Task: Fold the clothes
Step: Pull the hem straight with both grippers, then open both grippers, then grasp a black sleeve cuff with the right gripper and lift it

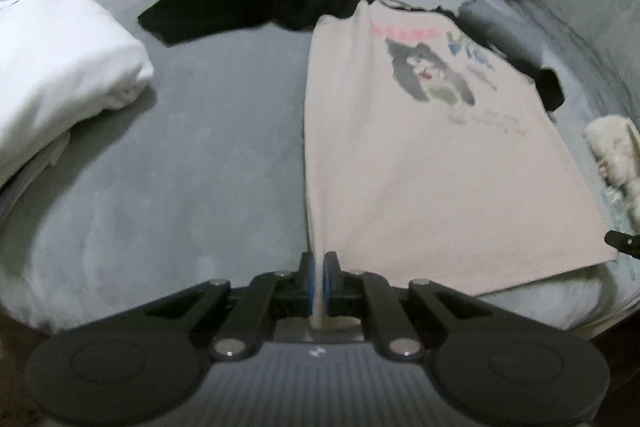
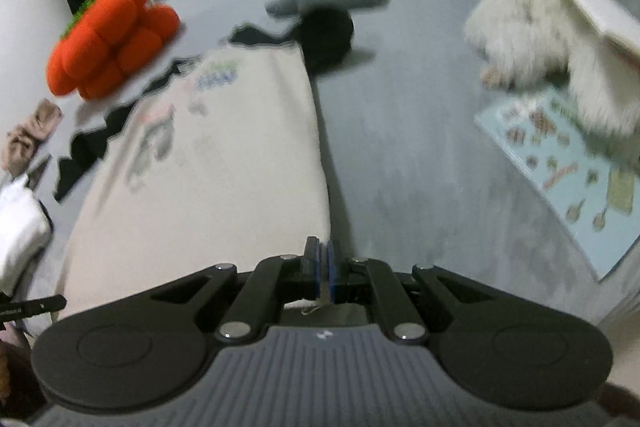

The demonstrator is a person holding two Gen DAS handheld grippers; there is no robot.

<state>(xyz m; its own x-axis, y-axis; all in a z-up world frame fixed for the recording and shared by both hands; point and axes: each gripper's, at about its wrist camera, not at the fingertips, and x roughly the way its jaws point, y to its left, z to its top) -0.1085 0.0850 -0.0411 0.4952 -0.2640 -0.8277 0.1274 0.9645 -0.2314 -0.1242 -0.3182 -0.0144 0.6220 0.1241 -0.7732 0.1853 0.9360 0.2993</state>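
On the grey bed (image 1: 180, 155) the pale printed T-shirt (image 1: 432, 155) lies spread ahead of both grippers, its body apparently folded narrow already. Left gripper (image 1: 319, 267) pinches its near left hem corner; right gripper (image 2: 323, 259) is clamped at the right corner. The lengthwise fold remains, as does the black garment (image 1: 248, 3) beyond.

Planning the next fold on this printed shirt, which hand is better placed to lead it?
Probably neither. The left gripper and right gripper each pinch a near corner of the shirt, so both should carry the hem together toward the black sleeves.
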